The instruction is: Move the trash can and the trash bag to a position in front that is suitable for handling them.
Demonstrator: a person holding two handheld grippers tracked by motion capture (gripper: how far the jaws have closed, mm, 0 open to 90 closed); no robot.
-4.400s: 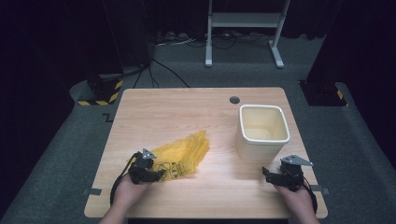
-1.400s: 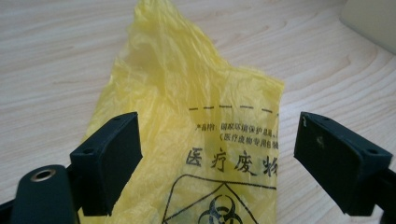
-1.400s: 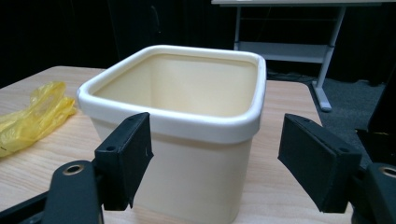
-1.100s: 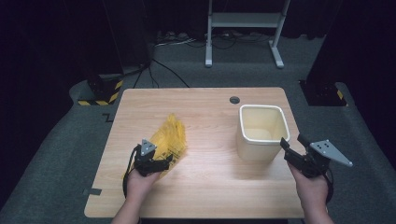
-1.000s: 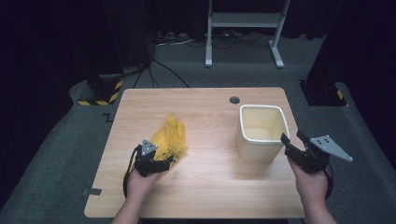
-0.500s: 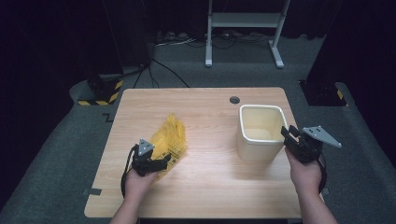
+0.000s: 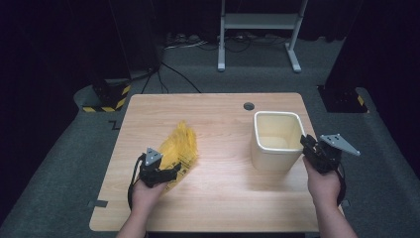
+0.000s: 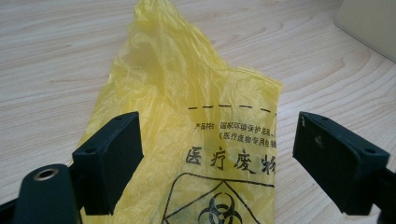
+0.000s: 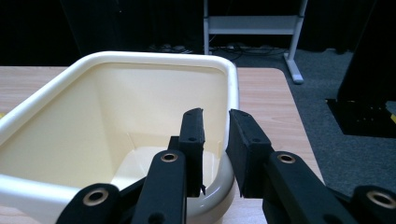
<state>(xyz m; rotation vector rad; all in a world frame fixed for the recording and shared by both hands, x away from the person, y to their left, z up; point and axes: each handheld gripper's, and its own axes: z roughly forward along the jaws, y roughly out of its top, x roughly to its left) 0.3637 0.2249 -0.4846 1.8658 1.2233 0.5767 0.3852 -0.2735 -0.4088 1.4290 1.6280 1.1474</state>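
The right claw (image 9: pixel 215 140) has just been closing; its jaws stand over the near right corner of the cream bin (image 9: pixel 154 60), one inside the wall and one outside, with the rim between them, but whether the pads already press it I cannot tell. The left claw (image 8: pixel 217 158) is wide apart, low over the yellow plastic bag (image 8: pixel 187 98), which lies flat between its jaws on the left part of the table (image 7: pixel 223 198). The bin stands on the right part, well apart from the bag.
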